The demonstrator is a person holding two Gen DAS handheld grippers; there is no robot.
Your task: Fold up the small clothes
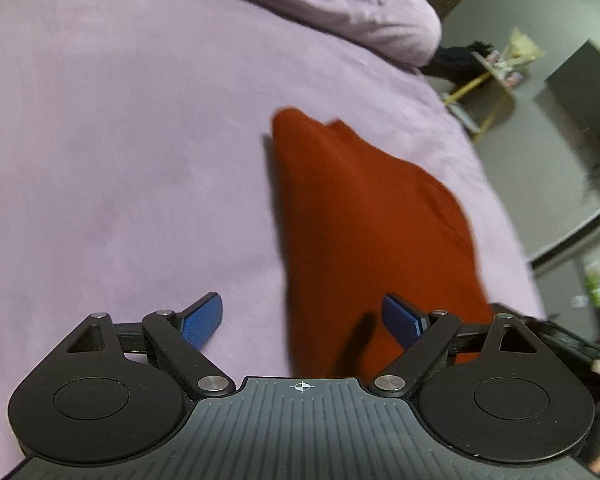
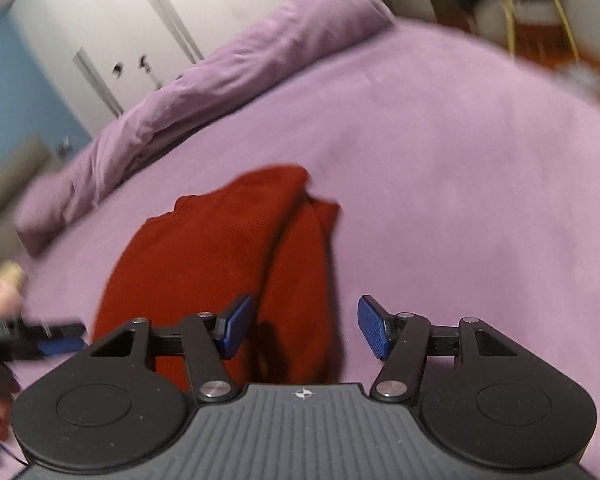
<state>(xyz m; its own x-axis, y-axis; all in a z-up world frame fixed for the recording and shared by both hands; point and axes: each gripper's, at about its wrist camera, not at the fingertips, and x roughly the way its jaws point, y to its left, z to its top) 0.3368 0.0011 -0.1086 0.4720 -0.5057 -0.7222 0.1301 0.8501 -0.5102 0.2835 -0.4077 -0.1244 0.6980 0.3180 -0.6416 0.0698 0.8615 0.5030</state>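
Observation:
A red garment (image 1: 364, 232) lies on the lilac bed sheet (image 1: 120, 160), folded lengthwise into a long strip. My left gripper (image 1: 302, 320) is open and empty, hovering over the near end of the garment, with its right finger above the cloth. In the right wrist view the same red garment (image 2: 220, 256) lies ahead, with one layer lapped over another. My right gripper (image 2: 304, 326) is open and empty above the garment's near edge. The left gripper's blue tip (image 2: 60, 346) shows at the left edge of that view.
A rolled lilac duvet (image 2: 204, 80) lies along the far side of the bed. A white wardrobe (image 2: 140, 12) stands behind it. Beyond the bed's right edge are a small table with clutter (image 1: 496, 68) and the floor.

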